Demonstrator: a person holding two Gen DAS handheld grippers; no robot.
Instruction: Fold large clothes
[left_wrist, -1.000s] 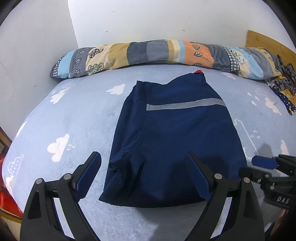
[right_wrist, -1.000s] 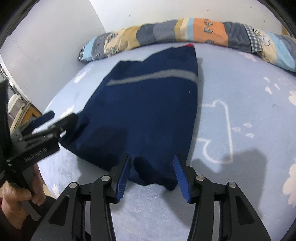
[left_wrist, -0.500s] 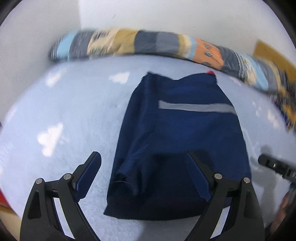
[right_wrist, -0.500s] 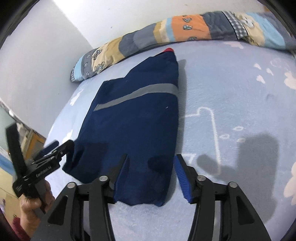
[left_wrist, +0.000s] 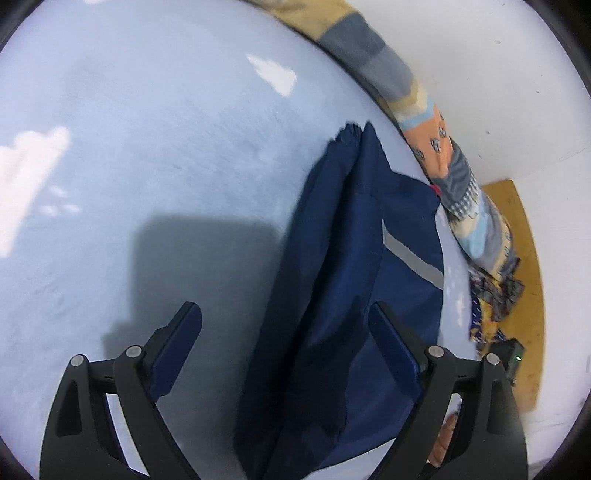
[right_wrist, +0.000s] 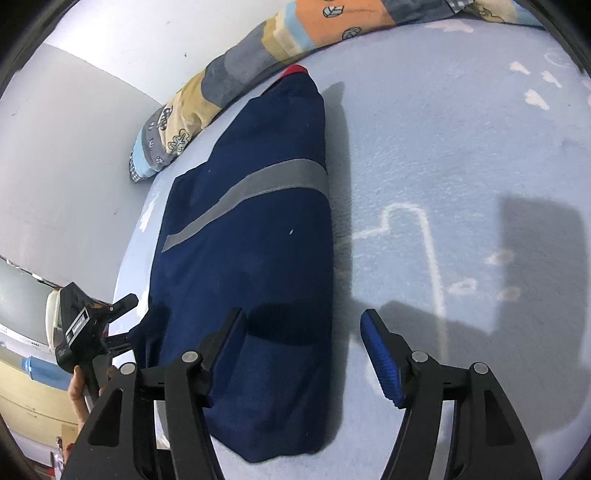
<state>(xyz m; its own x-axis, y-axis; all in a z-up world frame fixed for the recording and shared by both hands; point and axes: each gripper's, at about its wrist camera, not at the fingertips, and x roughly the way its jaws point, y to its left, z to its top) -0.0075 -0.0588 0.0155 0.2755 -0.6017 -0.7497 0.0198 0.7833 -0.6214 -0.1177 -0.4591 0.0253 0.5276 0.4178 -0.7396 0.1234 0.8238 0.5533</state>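
Observation:
A folded navy garment (left_wrist: 351, 295) with a grey reflective stripe (right_wrist: 258, 184) lies flat on the light blue bed cover (left_wrist: 147, 166). My left gripper (left_wrist: 284, 332) hangs open above the garment's near left edge, one finger over bare cover and the other over the cloth. In the right wrist view the garment (right_wrist: 251, 240) runs away toward the bolster. My right gripper (right_wrist: 303, 343) hovers over its near right edge with jaws opening and no cloth pinched between the pads. The left gripper (right_wrist: 92, 325) shows at the far left, held by a hand.
A patchwork bolster (right_wrist: 258, 55) lies along the white wall behind the garment. A wooden board (left_wrist: 524, 277) with a patterned cloth (left_wrist: 495, 295) and a small dark device (left_wrist: 515, 350) sits past the bed's right end. Cloud-printed bed cover (right_wrist: 443, 147) stretches to the right.
The left wrist view has rolled sharply and moved closer over the garment's left side. The right gripper's jaws have widened, and it has shifted toward the garment's right edge.

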